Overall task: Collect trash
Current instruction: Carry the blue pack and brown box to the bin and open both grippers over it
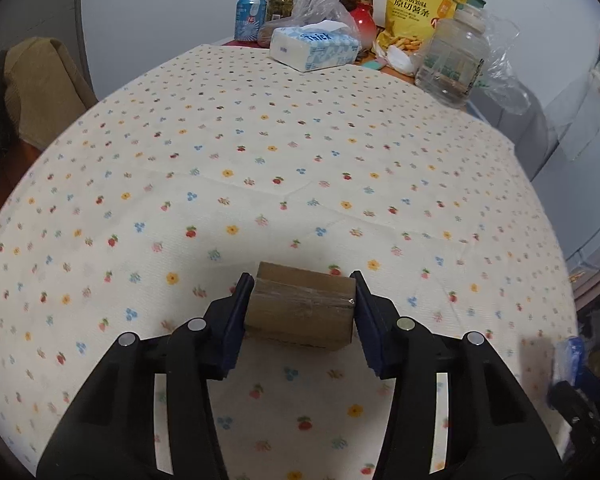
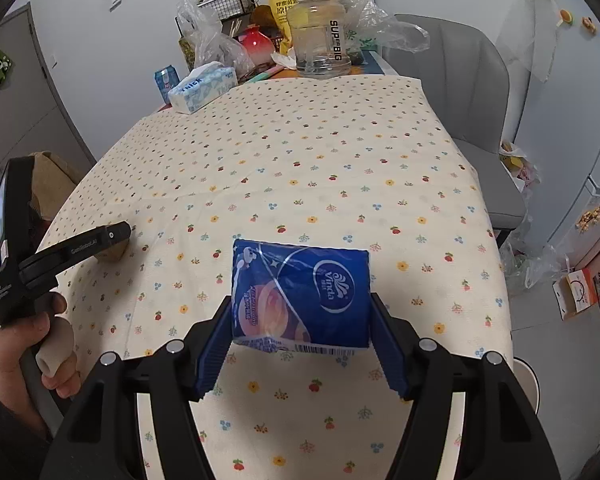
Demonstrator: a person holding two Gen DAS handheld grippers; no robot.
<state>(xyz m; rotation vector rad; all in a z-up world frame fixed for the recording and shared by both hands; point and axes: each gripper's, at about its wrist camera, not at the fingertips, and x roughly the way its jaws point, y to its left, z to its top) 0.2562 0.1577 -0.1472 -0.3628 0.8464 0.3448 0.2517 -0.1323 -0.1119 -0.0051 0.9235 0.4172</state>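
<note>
Left gripper (image 1: 302,306): jaws about half shut, pads against both sides of the taped box (image 1: 302,304), which sits on the tablecloth (image 1: 260,152) at 6 o'clock in the left wrist view; I read this as a grip made, not yet lifted. Right gripper (image 2: 302,320): jaws fairly wide, clamped on the blue pack (image 2: 300,292), which looks raised clear of the cloth. Step in hand, my judgement: both trash items seized, carry-off pending. No bin is visible, so my next move calls for lifting the box straight up without letting it slip, then finding the drop point. Pose: both grippers tilt steeply down toward the cloth; from the right wrist view the left one reaches in from 9 o'clock, the person's hand (image 2: 48,344) wrapped on its handle.
</note>
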